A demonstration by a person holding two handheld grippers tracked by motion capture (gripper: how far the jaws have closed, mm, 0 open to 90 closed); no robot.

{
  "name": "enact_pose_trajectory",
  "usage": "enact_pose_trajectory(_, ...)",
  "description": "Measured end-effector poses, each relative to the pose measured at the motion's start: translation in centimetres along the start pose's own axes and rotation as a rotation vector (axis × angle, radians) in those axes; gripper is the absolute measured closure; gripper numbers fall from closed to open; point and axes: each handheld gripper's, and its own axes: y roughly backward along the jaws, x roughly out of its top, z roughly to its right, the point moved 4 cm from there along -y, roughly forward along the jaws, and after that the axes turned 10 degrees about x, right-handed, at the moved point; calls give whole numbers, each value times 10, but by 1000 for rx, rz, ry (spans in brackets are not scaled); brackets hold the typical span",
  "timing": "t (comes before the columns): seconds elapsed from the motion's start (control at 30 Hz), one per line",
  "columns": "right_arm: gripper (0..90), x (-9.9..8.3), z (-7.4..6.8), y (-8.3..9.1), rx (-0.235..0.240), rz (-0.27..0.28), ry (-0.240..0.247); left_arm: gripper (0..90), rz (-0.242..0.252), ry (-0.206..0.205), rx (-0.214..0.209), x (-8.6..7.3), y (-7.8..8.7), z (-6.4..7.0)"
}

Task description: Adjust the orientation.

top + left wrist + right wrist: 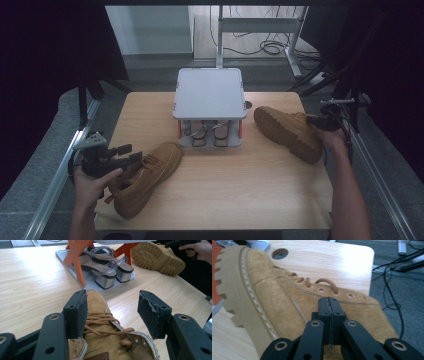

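Note:
Two tan lace-up boots are on the wooden table [235,185]. The left boot [147,175] lies near the front left corner with its toe pointing toward the rack. My left gripper [126,152] stands open over its ankle. In the left gripper view the left gripper [113,313] has its jaws on either side of the left boot's [100,315] laces, with neither pad [80,312] pressing on it. The right boot [289,131] is tipped with its lugged sole showing. My right gripper [320,121] is shut on its upper; the right gripper [329,306] has its jaws pinched together on the right boot [277,297].
A grey shoe rack [210,92] with orange legs stands at the table's back middle, with silver-heeled sandals [207,134] on its lower shelf [62,255]. A round hole [279,253] pierces the table near the rack. Cables [394,302] lie on the floor at the right.

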Motion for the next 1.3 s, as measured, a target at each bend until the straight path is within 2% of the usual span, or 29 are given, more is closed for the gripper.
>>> enact_pose_trajectory(0.27, 900, -4, -9, -3, 18, -13, 27, 411, 2, -1, 0, 0, 1, 0)
enact_pose_trajectory(0.37, 900, -6, -13, -4, 0, -21, 48, 412, 4, 2, 0, 0, 2, 0)
enact_pose_trajectory(0.73, 900, -8, -16, -3, 2, -25, 42, 411, 7, 3, 2, 0, 3, -1)
enact_pose_trajectory(0.87, 900, -2, -9, 1, 30, -4, 32, 411, 3, 3, 4, -1, 3, -2)
enact_pose_trajectory(0.97, 899, 5, -1, 6, -12, 29, 34, 411, 3, 5, 8, -1, 2, -2)
enact_pose_trajectory(1.03, 896, 8, 10, 9, -41, 37, 14, 411, 0, 5, 11, -1, 0, -2)
enact_pose_trajectory(1.1, 855, 10, 22, 10, -53, 58, -23, 411, -4, 6, 14, -1, 0, -2)
enact_pose_trajectory(1.17, 787, 10, 32, 8, -38, 61, -46, 411, -5, 5, 18, -1, 0, -3)
enact_pose_trajectory(1.23, 752, 8, 39, 5, -24, 33, -64, 411, -5, 7, 21, -1, 0, -3)
enact_pose_trajectory(1.3, 711, 9, 43, 5, -29, 46, -70, 411, -4, 9, 26, -1, 1, -3)
